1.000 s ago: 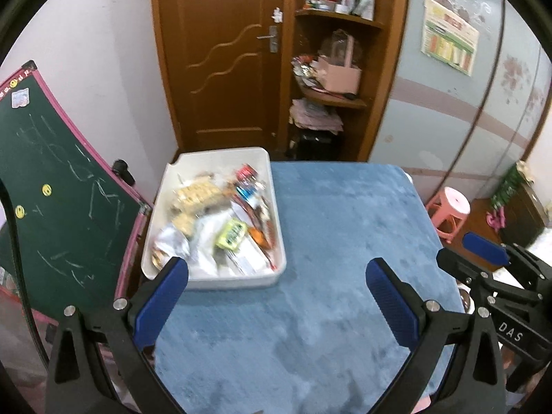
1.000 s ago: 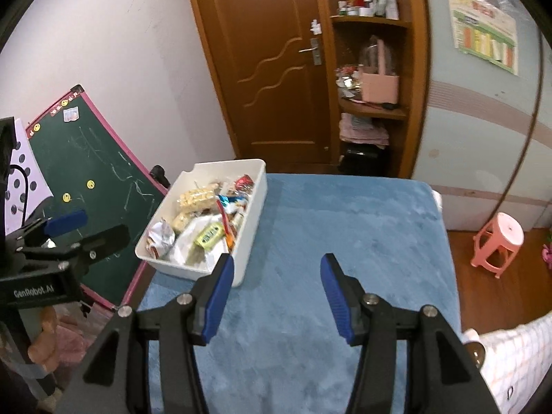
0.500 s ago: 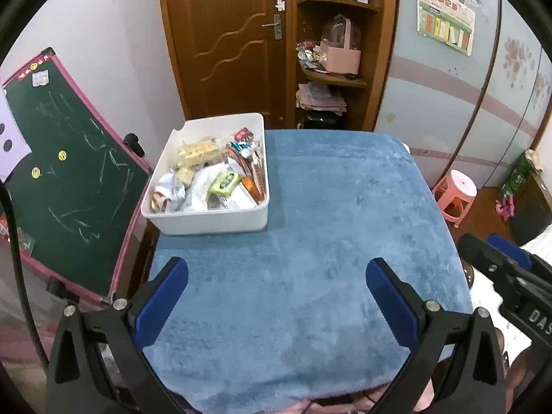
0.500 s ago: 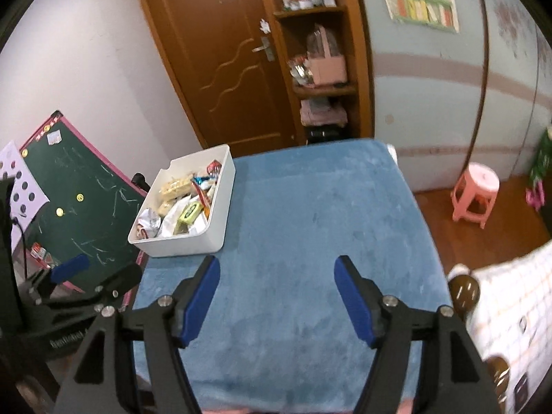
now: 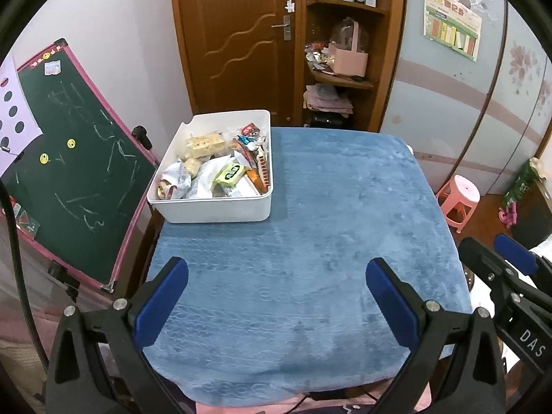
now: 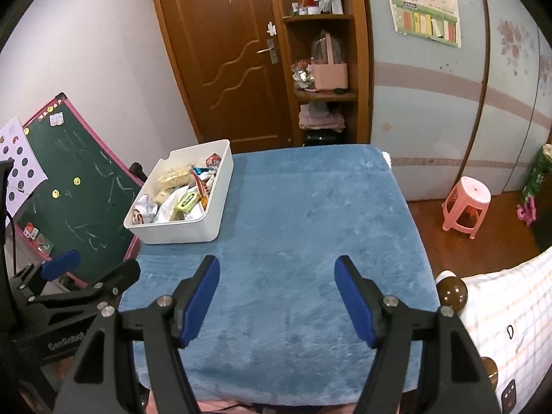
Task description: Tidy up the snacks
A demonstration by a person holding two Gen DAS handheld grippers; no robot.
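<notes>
A white bin [image 5: 214,212] full of mixed snack packets [image 5: 229,174] stands at the far left corner of the blue-covered table [image 5: 327,224]. It also shows in the right wrist view [image 6: 179,233], with the snacks [image 6: 186,201] inside. My left gripper [image 5: 276,279] is open and empty, held above the table's near edge, well short of the bin. My right gripper [image 6: 277,277] is open and empty, above the near middle of the table [image 6: 310,224]. Each gripper shows at the edge of the other's view.
A green chalkboard [image 5: 69,158] leans against the table's left side. A brown door [image 5: 238,41] and a corner shelf [image 5: 341,51] stand behind the table. A pink stool [image 6: 465,207] is on the floor at right. A checked cloth [image 6: 510,327] lies at near right.
Both grippers have pulled back and up from the bin, so the whole table top now shows. Both stay open and empty. The bin has not moved.
</notes>
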